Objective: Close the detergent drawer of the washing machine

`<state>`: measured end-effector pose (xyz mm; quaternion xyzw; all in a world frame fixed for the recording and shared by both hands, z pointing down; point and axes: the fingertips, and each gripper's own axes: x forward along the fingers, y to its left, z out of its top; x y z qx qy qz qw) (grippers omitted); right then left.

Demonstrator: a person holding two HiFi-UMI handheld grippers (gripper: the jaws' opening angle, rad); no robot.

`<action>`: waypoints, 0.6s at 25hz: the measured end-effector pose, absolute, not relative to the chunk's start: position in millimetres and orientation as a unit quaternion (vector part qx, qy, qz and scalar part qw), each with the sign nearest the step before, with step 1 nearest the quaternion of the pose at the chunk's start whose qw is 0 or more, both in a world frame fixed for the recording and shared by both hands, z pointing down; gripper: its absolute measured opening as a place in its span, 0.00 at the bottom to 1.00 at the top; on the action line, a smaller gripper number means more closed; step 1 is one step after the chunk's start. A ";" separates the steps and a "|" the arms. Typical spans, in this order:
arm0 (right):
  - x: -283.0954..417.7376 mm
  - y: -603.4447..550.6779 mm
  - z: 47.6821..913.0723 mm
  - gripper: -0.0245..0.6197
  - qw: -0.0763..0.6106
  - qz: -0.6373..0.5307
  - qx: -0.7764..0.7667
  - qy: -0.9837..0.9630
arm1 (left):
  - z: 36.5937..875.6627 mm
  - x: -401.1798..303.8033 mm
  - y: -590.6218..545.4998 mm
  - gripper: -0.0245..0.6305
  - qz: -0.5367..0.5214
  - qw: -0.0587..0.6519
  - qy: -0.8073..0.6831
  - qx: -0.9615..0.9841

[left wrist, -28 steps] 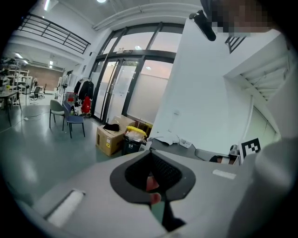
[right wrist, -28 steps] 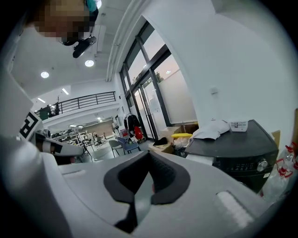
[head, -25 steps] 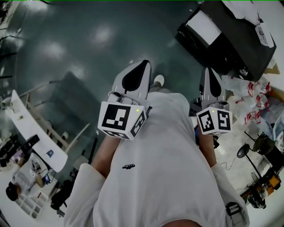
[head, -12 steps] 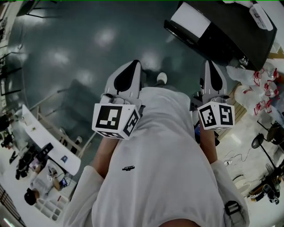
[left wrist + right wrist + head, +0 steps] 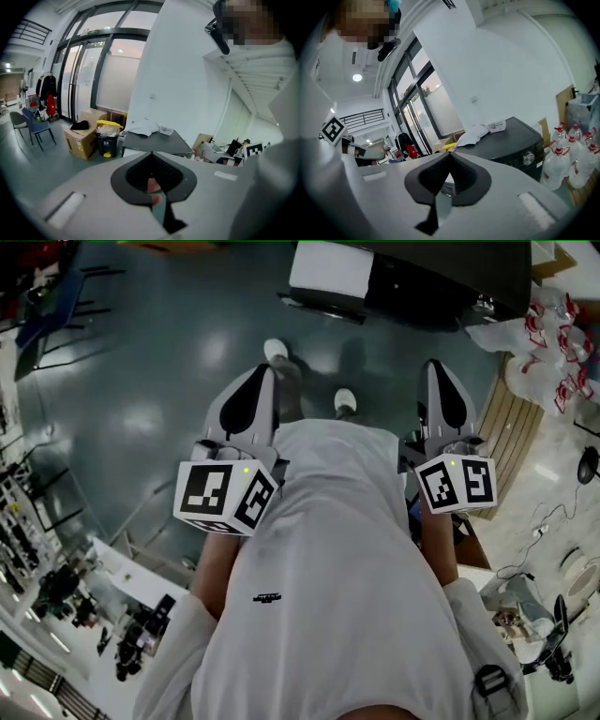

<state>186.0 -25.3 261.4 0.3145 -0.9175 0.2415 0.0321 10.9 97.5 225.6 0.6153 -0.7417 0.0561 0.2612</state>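
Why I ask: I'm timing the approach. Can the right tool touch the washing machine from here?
Probably not. The right tool is held by the chest, and a stretch of floor separates it from the washing machine; nothing blocks the way.

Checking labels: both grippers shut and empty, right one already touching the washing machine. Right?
Not touching. The right gripper is shut and empty, but the washing machine stands well beyond its tips, as the right gripper view shows. The left gripper is shut and empty too.

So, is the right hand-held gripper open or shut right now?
Shut. The right hand-held gripper shows its jaws meeting at the tips, nothing between them; the washing machine stands beyond, untouched.
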 end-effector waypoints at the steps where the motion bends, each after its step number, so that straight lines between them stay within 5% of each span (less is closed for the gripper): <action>1: 188.9 -28.6 259.9 0.04 0.028 0.240 0.327 -0.914 | 224.2 8.8 88.3 0.06 0.054 0.261 -0.733 0.626; 15: 172.5 -58.3 238.2 0.04 0.002 0.215 0.480 -0.850 | 222.1 -40.6 -22.6 0.06 0.062 0.267 -0.617 0.738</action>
